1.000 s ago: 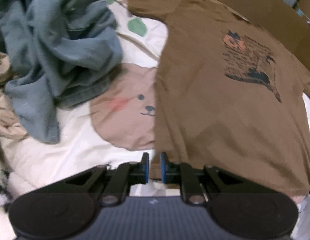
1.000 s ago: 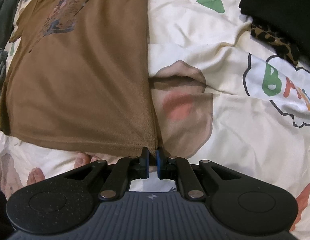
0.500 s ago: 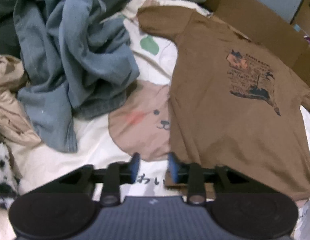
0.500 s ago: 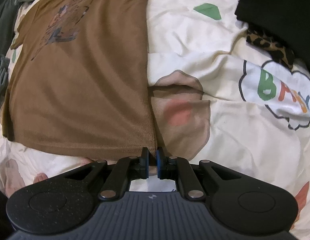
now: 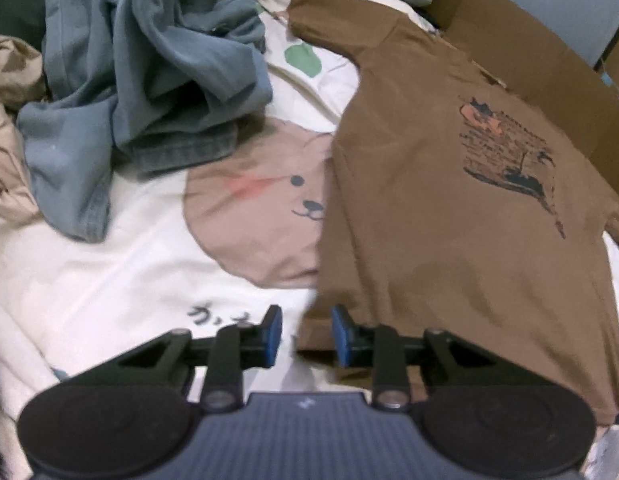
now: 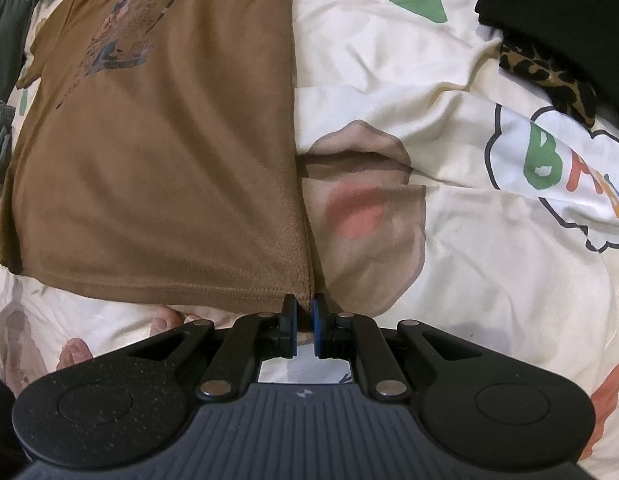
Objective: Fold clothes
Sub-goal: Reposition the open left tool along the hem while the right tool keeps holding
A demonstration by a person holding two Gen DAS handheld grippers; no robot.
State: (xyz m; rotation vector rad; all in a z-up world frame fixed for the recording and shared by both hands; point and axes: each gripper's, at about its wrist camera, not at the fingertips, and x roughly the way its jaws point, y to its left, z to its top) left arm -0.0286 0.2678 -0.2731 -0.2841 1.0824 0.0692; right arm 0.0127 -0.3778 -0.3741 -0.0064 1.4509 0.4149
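While a brown T-shirt [image 5: 449, 220] lies flat, print up, on a cartoon bedsheet [image 5: 109, 280], the right gripper [image 6: 305, 316] is clenched on its lower hem corner. The left gripper [image 5: 305, 330] is closing, its blue pads straddling the opposite hem corner but apparently not yet pressing it. To fold well, I judge both corners need a firm pinch, then an even lift toward the collar. Count: one T-shirt, two grippers, one blue-grey garment heap [image 5: 149, 60] towards the sheet's far edge.
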